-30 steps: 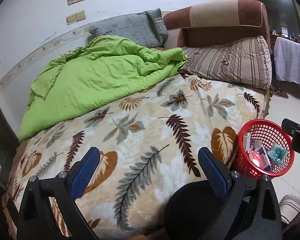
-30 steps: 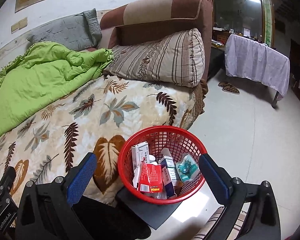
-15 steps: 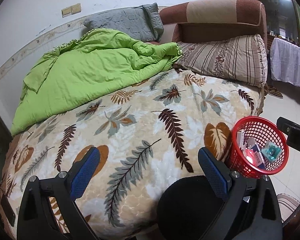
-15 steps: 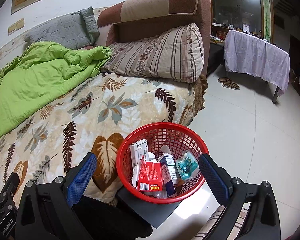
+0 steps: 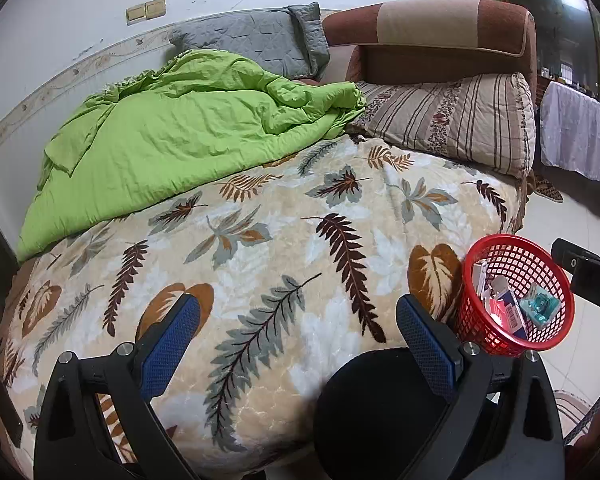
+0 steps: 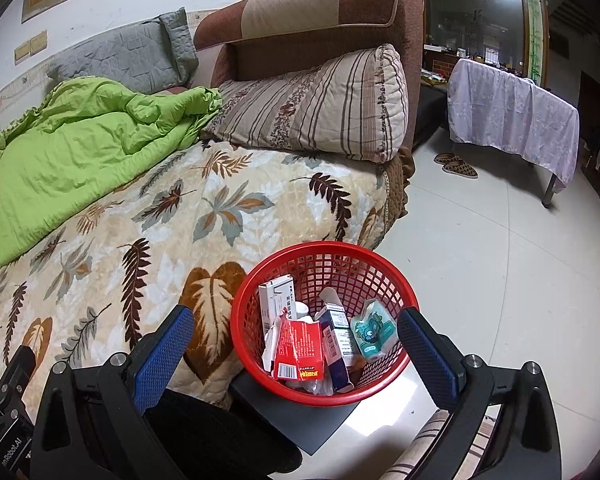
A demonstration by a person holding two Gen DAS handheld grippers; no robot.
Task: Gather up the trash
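The red basket (image 6: 324, 316) sits on a dark mat (image 6: 300, 420) on the floor, right against the bed's edge, at about 6 o'clock in the right wrist view. It holds the trash: a red carton (image 6: 300, 350), a white box (image 6: 274, 300), a dark blue-and-white box (image 6: 338, 340) and a teal packet (image 6: 374, 330). Compared with a second ago, nothing in it has shifted; the basket just sits a bit higher in that view. The right gripper (image 6: 294, 350) hangs over it, fingers (image 6: 162, 356) wide apart and empty. The left gripper (image 5: 296, 340) is also spread open and empty above the leaf-print blanket (image 5: 260, 248), and it has pulled back some, so the basket (image 5: 516, 296) now lands near 4 o'clock. The green quilt (image 5: 172, 136) is bunched up at 11 o'clock.
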